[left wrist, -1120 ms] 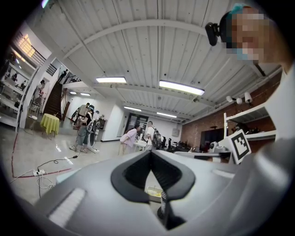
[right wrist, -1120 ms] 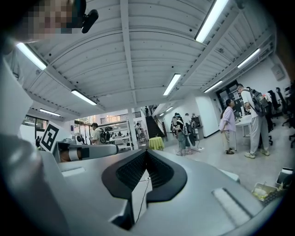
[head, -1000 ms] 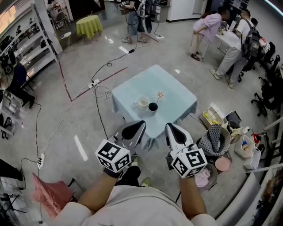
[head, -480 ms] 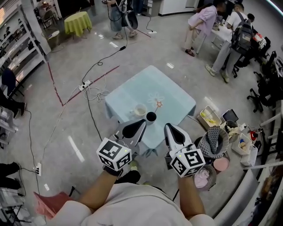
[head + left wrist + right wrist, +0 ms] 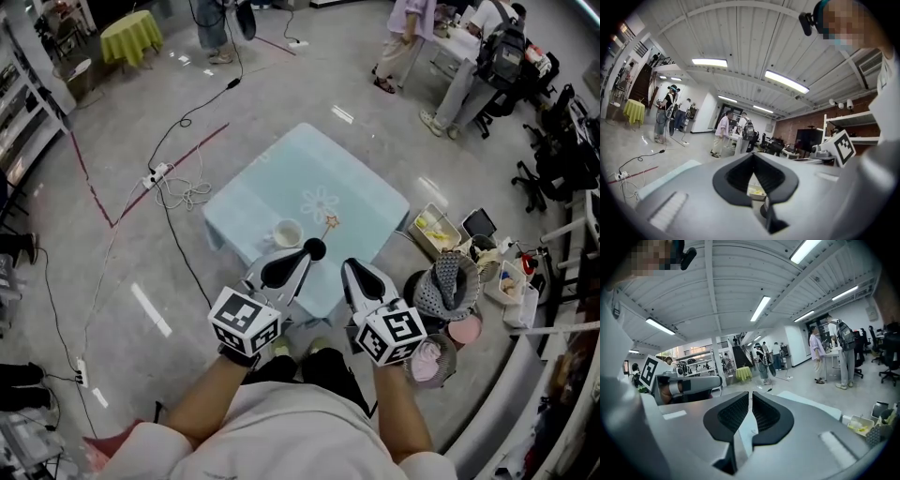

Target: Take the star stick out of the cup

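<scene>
A small light-blue table stands on the floor ahead of me. On its near side a black cup holds the star stick, whose star end leans up and to the right. A white cup sits to the left of the black one. My left gripper is held up in front of me, shut and holding nothing, its tip overlapping the black cup in the head view. My right gripper is also shut with nothing in it, just right of the cup. In the left gripper view, the left gripper points over the table; the right gripper shows the same.
A wire basket and boxes of clutter stand at the table's right. Cables and a power strip lie on the floor to the left. Several people stand at the back right, and a yellow-green table at the back left.
The table and cups have come nearer and lower in the head view as I stepped toward them. Both grippers stayed shut and held in front of me.
</scene>
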The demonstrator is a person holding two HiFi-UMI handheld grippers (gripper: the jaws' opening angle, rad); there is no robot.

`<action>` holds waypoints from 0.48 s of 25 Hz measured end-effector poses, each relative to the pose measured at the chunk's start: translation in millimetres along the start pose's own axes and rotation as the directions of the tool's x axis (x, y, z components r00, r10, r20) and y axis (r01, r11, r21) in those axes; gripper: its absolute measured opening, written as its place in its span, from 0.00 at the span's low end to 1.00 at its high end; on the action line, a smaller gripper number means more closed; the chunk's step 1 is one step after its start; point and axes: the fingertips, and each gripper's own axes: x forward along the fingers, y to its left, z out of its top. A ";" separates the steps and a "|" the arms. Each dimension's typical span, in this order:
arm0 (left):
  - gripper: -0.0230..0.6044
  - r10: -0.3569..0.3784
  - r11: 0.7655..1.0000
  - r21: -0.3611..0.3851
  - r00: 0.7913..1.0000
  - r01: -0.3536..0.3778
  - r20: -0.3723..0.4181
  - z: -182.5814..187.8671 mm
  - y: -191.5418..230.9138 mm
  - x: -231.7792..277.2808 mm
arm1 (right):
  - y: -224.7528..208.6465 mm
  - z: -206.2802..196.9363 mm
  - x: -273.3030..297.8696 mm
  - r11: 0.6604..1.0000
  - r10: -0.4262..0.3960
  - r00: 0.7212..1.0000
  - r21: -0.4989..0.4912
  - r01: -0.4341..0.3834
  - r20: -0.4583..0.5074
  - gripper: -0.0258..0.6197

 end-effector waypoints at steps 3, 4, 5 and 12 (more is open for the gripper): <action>0.04 -0.001 1.000 -0.008 1.000 0.001 -0.019 -10.2 12.0 12.8 | -16.2 -13.5 16.8 1.000 -0.007 1.000 0.016 0.008 -0.029 0.07; 0.04 0.001 1.000 -0.012 1.000 -0.001 -0.023 -14.2 15.4 17.4 | -21.8 -19.4 22.2 1.000 -0.005 0.999 0.022 0.006 -0.039 0.07; 0.04 0.002 1.000 -0.015 1.000 -0.003 -0.028 -18.1 18.7 22.0 | -27.5 -25.3 27.7 1.000 -0.003 0.999 0.030 0.004 -0.049 0.07; 0.04 0.026 0.999 -0.025 0.998 -0.028 -0.055 -34.6 42.6 58.4 | -67.0 -56.9 68.6 0.998 0.037 0.991 0.061 -0.029 -0.127 0.09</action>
